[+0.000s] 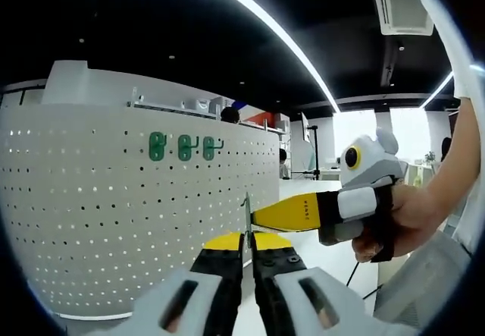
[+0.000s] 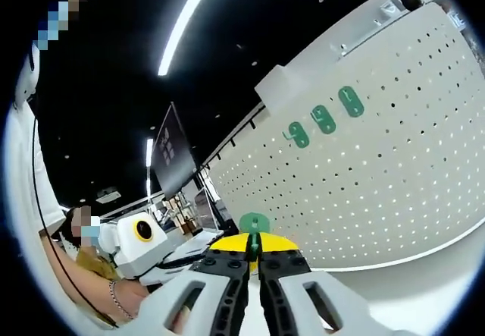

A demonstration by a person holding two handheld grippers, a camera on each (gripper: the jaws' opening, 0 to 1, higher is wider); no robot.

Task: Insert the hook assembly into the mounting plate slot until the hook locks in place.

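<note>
A white perforated mounting plate [image 1: 114, 199] stands upright and carries three green hooks [image 1: 184, 147] in a row near its upper part; in the right gripper view the same three hooks [image 2: 323, 119] sit side by side on the plate [image 2: 394, 161].

In the left gripper view the left hand-held gripper [image 1: 248, 256] points toward the plate's right edge, its yellow-tipped jaws drawn almost together on a thin green piece [image 1: 246, 213] seen edge-on, which stands up between the tips. The right hand-held gripper [image 1: 288, 215] comes in from the right, held in a person's hand [image 1: 402, 218], its yellow tip ending right at that green piece.

In the right gripper view the right hand-held gripper [image 2: 254, 254] has its jaws pinched on a green hook assembly [image 2: 254, 224], whose rounded plate rises just above the tips, in the air and apart from the mounting plate. The left hand-held gripper [image 2: 151, 249] lies at lower left, held by a hand [image 2: 125, 298] wearing a bracelet.
</note>
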